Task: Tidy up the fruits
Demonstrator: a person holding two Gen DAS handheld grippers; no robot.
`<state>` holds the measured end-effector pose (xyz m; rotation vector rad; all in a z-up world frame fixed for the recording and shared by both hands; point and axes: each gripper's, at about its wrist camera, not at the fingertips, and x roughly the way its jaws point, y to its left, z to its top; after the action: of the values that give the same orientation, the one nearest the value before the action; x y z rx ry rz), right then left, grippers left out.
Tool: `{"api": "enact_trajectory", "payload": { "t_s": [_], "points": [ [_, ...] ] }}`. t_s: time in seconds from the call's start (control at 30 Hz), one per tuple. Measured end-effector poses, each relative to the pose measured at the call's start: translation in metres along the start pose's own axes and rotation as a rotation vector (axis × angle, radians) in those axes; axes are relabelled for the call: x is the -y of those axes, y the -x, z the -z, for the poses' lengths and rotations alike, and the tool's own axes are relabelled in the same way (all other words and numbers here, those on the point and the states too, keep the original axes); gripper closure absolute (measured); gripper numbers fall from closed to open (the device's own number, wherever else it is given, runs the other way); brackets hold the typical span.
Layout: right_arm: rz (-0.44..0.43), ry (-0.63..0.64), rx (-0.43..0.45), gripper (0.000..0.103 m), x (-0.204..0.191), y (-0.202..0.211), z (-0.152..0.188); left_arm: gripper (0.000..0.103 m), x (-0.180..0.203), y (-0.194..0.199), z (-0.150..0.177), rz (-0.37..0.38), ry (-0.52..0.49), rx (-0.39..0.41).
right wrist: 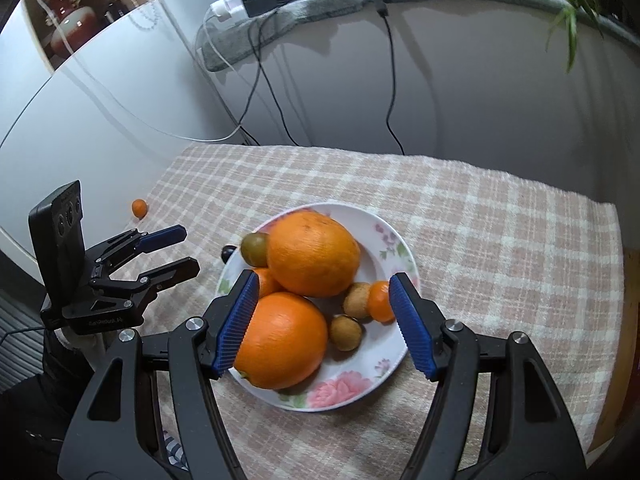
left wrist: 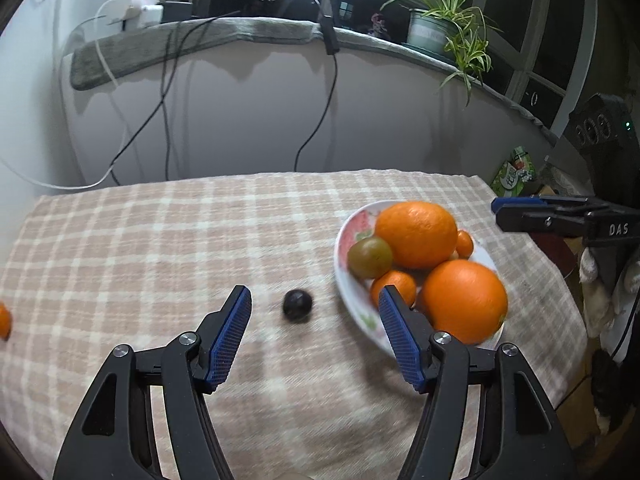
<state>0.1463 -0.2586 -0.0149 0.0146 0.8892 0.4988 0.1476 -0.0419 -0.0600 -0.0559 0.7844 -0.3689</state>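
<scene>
At the far left edge of the checked tablecloth a small orange lies alone, well apart from everything else. Our left gripper hovers spread wide and empty, the dark plum on the cloth between its fingers, just beside the flowered plate. That plate is heaped: two large oranges, a green fruit, small tangerines, brown fruits. Our right gripper hangs over it, jaws parted, holding nothing. The risks, as we judge them: the round plum may roll off as the pads close, and one more fruit dropped on the pile could knock something over the rim.
</scene>
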Motion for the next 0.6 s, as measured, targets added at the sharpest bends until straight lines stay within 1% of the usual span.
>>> {"api": "enact_trajectory", "payload": {
  "t_s": [0.1,0.17,0.3,0.43,0.6],
  "points": [
    [0.01,0.061,0.027,0.033,-0.017,0.003,-0.001,0.037,-0.008,0.007,0.007,-0.017,0.007,-0.001],
    [0.012,0.124,0.037,0.033,-0.032,0.003,-0.003,0.037,-0.015,0.013,0.012,-0.031,0.012,-0.001],
    [0.039,0.251,0.033,0.033,-0.06,0.0,-0.005,0.037,-0.026,0.02,0.02,-0.053,0.028,-0.001],
    [0.034,0.356,0.002,0.033,-0.086,-0.009,-0.01,0.037,-0.041,0.027,0.026,-0.079,0.054,0.006],
    [0.0,0.427,-0.065,0.033,-0.109,-0.029,-0.016,0.037,-0.065,0.039,0.032,-0.116,0.091,0.019]
  ]
}}
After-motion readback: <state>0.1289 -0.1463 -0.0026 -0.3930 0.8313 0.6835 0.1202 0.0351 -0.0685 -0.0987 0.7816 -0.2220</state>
